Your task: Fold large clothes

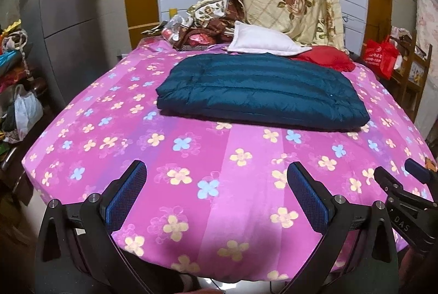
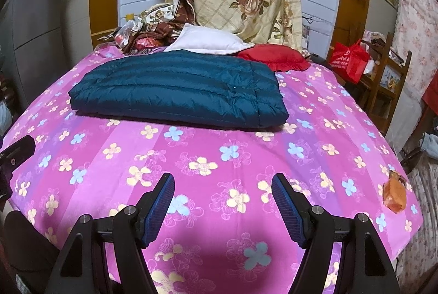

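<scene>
A: Where is the jacket (image 1: 262, 93) found?

B: It is laid flat on the bed (image 1: 191, 157), toward the far half, already doubled into a thick rectangular stack. A white pillow (image 1: 262, 41) touches its far edge, and a red cushion (image 1: 325, 58) lies just beyond its far right corner. Nothing is set on top of it.

A: How is it judged to handle?

B: It is quilted and puffy, so it is judged light, soft and springy. The shell looks smooth and shiny, so some slip between the layers is expected, and trapped air would likely push a fold back open unless it is pressed down.

A: Where should hold be taken?

B: The near edge, where at least 2 layers are seen stacked, is judged best. A pinch at each near corner, 1 per gripper, with all layers caught together, would keep the stack from sliding apart. The stitched seams should give firmer purchase than the puffed panels.

A: And the grippers?

B: The left gripper (image 1: 216, 190) is held short of the jacket's near edge, over bare sheet, with its jaws spread and nothing between them. The right gripper (image 2: 223, 201) is likewise held on the near side of the jacket, well apart from it, jaws spread wide and empty.
</scene>
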Demonstrator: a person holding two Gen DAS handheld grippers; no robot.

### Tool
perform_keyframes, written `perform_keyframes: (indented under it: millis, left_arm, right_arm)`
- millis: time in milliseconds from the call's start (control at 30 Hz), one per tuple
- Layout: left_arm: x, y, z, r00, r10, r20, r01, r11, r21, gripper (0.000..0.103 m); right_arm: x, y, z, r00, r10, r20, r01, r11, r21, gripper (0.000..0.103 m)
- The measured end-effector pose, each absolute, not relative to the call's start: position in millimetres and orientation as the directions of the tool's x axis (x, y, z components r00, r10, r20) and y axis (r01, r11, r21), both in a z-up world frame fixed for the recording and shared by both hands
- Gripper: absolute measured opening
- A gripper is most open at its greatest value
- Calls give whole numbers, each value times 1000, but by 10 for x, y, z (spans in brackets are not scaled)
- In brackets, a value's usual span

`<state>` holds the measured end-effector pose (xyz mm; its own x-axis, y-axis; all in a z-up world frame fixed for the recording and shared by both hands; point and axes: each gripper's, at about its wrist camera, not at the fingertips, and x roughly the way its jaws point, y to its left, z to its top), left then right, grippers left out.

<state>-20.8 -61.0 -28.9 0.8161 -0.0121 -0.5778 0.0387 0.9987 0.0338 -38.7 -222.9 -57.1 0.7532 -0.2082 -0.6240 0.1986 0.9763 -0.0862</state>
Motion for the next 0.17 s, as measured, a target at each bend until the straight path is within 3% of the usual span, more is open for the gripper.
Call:
perform_keyframes:
  millis: [167]
  left_arm:
    - [-92,-637,-376,803,-3,-596,38,998,45,103]
  right_arm:
    - [-313,-2305,-642,738,-214,-640,213,974,-80,71]
